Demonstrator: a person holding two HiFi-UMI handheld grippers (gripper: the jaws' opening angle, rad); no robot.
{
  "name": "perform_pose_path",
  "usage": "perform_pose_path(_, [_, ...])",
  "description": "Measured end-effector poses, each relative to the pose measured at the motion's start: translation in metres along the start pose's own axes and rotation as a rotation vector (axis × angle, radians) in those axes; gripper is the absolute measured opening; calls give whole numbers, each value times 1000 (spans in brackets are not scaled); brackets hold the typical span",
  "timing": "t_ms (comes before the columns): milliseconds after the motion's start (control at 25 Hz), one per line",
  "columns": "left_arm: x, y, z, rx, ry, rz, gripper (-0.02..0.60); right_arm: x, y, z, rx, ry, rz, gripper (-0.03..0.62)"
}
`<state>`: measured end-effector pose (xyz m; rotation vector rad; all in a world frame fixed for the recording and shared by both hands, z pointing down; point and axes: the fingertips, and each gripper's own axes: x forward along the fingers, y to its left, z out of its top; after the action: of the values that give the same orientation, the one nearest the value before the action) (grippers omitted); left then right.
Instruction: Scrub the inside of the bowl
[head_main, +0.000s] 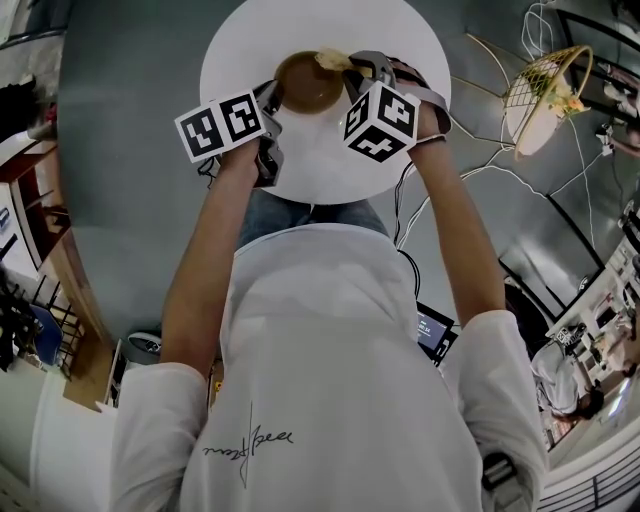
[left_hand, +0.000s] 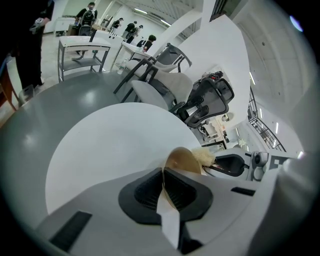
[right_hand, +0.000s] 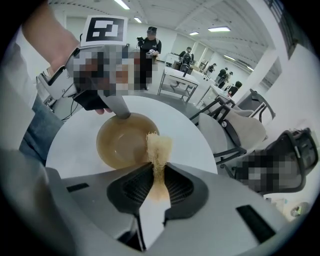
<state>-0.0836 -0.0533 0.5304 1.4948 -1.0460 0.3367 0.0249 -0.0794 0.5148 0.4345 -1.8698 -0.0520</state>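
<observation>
A brown bowl (head_main: 306, 84) stands on the round white table (head_main: 300, 170). My left gripper (head_main: 272, 100) is shut on the bowl's rim at its left side. The left gripper view shows the pads (left_hand: 150, 192) pinching the thin rim of the bowl (left_hand: 182, 160). My right gripper (head_main: 352, 72) is shut on a pale yellow scrubbing sponge (head_main: 333, 58) at the bowl's upper right edge. In the right gripper view the sponge (right_hand: 158, 150) sticks out from the gripper (right_hand: 157, 172) over the near rim of the bowl (right_hand: 120, 142), whose inside looks wet.
A wire basket (head_main: 545, 95) lies on the grey floor right of the table, with white cables (head_main: 480, 170) around it. Grey chairs (left_hand: 160, 75) and a black office chair (left_hand: 207, 97) stand beyond the table. People stand far back in the room.
</observation>
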Motion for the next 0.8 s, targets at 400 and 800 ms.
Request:
perform_pose_path(400, [1, -1, 0, 3, -4, 2, 14, -6, 6, -13, 86, -3, 6, 83])
perform_pose_path(800, [1, -2, 0, 8, 1, 11, 14, -13, 16, -22, 242, -42, 18, 83])
